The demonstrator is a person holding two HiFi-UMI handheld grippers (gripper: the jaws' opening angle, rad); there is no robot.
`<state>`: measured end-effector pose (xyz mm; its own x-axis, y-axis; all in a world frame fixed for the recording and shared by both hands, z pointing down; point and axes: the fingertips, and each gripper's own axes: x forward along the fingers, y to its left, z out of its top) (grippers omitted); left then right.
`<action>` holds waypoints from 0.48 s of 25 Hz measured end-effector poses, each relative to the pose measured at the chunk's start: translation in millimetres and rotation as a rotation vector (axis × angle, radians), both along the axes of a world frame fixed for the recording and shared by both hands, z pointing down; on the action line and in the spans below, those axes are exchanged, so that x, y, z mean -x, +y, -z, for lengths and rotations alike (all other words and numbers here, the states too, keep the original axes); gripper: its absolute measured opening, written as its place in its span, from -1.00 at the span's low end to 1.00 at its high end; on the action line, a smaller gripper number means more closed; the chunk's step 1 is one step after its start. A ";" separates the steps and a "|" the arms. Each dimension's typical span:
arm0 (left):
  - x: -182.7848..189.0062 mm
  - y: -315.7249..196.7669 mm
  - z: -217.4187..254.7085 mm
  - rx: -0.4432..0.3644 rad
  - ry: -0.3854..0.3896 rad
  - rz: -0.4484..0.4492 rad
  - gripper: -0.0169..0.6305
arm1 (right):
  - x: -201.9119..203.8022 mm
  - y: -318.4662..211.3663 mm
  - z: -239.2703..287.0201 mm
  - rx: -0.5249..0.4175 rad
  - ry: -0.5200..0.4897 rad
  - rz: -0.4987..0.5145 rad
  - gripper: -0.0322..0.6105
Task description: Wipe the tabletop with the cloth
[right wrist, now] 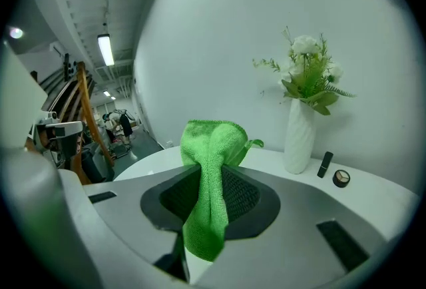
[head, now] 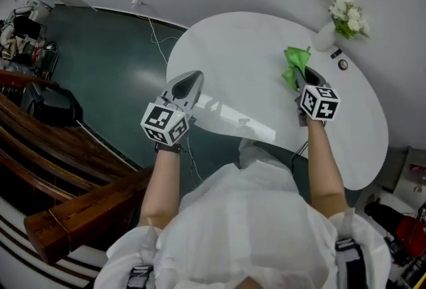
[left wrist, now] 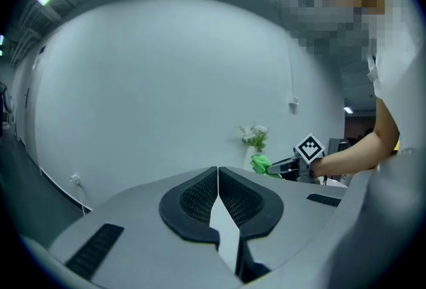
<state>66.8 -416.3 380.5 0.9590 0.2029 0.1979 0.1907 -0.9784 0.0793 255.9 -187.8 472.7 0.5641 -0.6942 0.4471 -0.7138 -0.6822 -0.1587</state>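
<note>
The cloth [right wrist: 212,148] is pinched tight in the right gripper [head: 297,76] over the far side of the tabletop [head: 233,54] — the left gripper [left wrist: 218,182] is shut, empty — and should be pressed flat, swept in overlapping passes, the vase [right wrist: 299,138] avoided

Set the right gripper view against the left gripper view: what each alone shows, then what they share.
Only the right gripper view: a dark tube and a round compact on the white table. Only the left gripper view: the left gripper, jaws together and empty, and the person's forearm. Both: the right gripper shut on the green cloth, and the white vase of flowers.
</note>
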 end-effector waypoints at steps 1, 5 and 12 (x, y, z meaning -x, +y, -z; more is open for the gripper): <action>-16.7 -4.9 -5.4 -0.002 -0.015 -0.008 -0.90 | -16.8 -4.6 -3.9 0.009 -0.004 -0.007 -0.64; -83.3 -24.6 -22.6 -0.004 -0.042 -0.014 -0.90 | -84.1 -24.6 -20.2 0.054 0.001 -0.017 -0.64; -170.5 -47.7 -55.4 0.017 -0.097 -0.036 -0.90 | -156.7 -34.6 -63.5 0.172 -0.016 -0.088 -0.64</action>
